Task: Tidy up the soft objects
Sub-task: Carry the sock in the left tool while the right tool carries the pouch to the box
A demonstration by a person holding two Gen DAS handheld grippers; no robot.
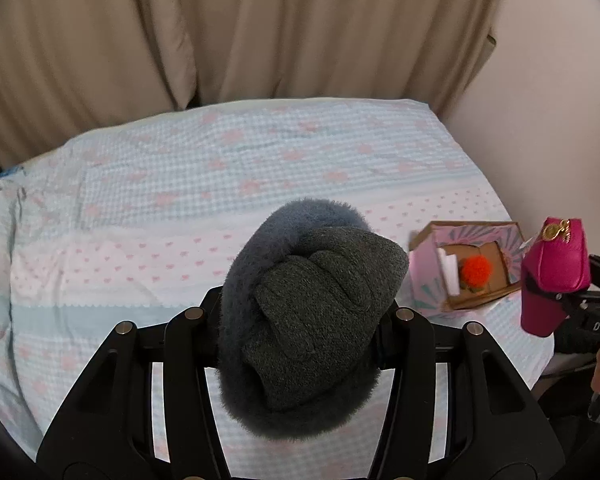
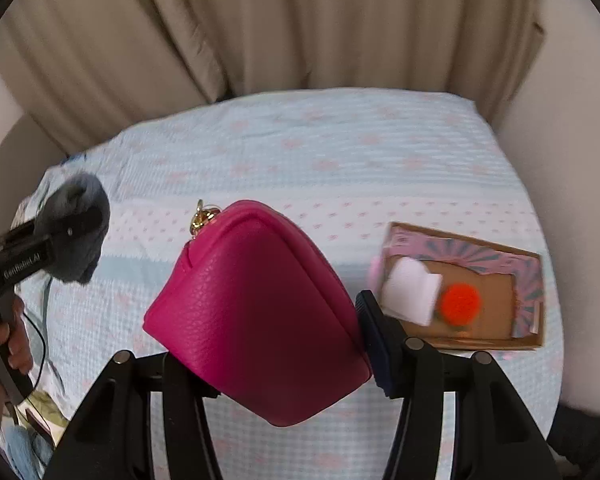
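My left gripper [image 1: 306, 334] is shut on a dark grey knitted hat with a fluffy blue-grey lining [image 1: 312, 304], held in the air over the bed. The right wrist view shows that same hat [image 2: 76, 208] at the far left, still in the left gripper [image 2: 66, 234]. A magenta leather pouch [image 2: 256, 312] with a gold zip pull is clamped in my right gripper [image 2: 284, 372]; one finger [image 2: 380, 344] shows, the other is hidden behind it. From the left wrist view the pouch [image 1: 556, 276] hangs at the right edge, near the box.
An open cardboard box with pink patterned flaps [image 2: 528, 280] lies on the bed's right side, holding an orange pompom [image 2: 460, 304] and a white piece [image 2: 410, 290]. The bed has a pale blue and pink sheet [image 1: 220, 168]. Beige curtains [image 1: 260, 32] hang behind; a wall [image 2: 572, 200] stands right.
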